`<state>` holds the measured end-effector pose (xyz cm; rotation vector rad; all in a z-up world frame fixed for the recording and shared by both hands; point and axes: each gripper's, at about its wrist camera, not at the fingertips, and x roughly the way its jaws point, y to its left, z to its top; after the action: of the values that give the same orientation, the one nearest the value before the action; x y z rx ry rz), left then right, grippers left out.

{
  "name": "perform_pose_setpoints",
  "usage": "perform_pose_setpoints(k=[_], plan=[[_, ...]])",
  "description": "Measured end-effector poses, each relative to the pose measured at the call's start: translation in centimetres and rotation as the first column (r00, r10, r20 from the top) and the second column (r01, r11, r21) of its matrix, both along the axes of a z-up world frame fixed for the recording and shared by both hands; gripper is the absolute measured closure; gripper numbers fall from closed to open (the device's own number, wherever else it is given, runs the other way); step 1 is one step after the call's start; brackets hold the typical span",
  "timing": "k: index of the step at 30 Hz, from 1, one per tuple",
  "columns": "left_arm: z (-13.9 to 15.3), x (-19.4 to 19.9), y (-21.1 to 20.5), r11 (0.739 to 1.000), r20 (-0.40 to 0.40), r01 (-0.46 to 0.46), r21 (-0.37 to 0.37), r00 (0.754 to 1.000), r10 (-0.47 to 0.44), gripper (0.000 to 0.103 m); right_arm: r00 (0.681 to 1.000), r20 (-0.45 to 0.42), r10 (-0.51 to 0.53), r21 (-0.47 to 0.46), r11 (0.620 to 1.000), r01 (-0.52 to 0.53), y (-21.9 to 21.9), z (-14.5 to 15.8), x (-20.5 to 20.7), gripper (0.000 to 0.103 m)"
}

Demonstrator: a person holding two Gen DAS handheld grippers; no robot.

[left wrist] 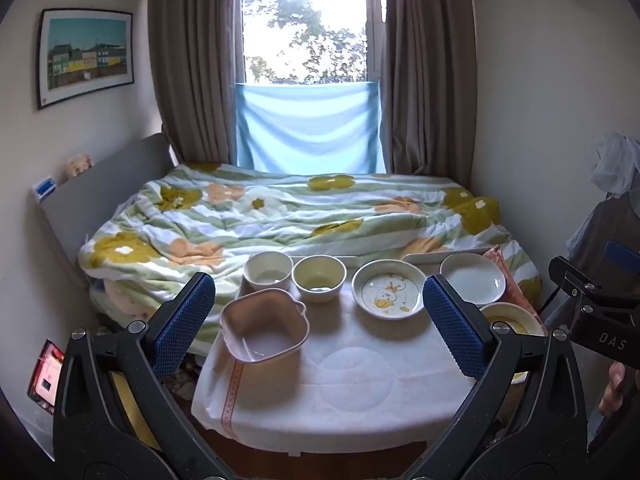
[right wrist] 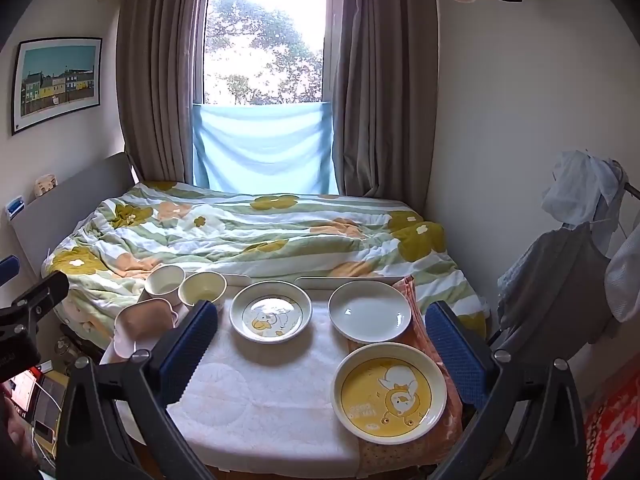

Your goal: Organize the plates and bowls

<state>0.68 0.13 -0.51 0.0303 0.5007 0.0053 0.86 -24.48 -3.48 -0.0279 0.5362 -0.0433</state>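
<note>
On a small table with a white cloth [left wrist: 344, 376] stand a pink square bowl [left wrist: 264, 330], a white round bowl [left wrist: 268, 270], a cream bowl [left wrist: 319, 278], a duck plate [left wrist: 389, 289], a plain white plate [left wrist: 473, 278] and a yellow duck plate [right wrist: 390, 392]. My left gripper [left wrist: 320, 320] is open and empty, held above the table's near side. My right gripper [right wrist: 320, 348] is open and empty, above the table in front of the plates. The same dishes show in the right wrist view: pink bowl [right wrist: 140, 326], duck plate [right wrist: 271, 317], white plate [right wrist: 370, 311].
A bed with a flowered quilt [left wrist: 280, 216] lies right behind the table. A window with curtains [left wrist: 304, 40] is beyond it. A clothes rack with garments [right wrist: 572, 264] stands at the right. A patterned orange cloth [right wrist: 416, 312] lies under the right-hand plates.
</note>
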Motion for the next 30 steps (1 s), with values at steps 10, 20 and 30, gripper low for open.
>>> perform_pose_setpoints(k=[10,20,30], plan=[[-0.09,0.10,0.14,1.000,0.001,-0.015,0.007,1.000,0.015,0.000,1.000,0.000,0.007,0.004,1.000,-0.007,0.43,-0.03,0.00,0.000],[-0.09,0.06,0.22,1.000,0.000,-0.015,0.007,1.000,0.015,0.000,1.000,0.000,0.008,0.005,1.000,-0.008,0.56,0.03,0.04,0.000],[-0.09,0.09,0.18,1.000,0.000,-0.016,0.006,1.000,0.016,0.000,1.000,0.000,0.008,0.005,1.000,-0.008,0.53,-0.02,0.02,0.000]])
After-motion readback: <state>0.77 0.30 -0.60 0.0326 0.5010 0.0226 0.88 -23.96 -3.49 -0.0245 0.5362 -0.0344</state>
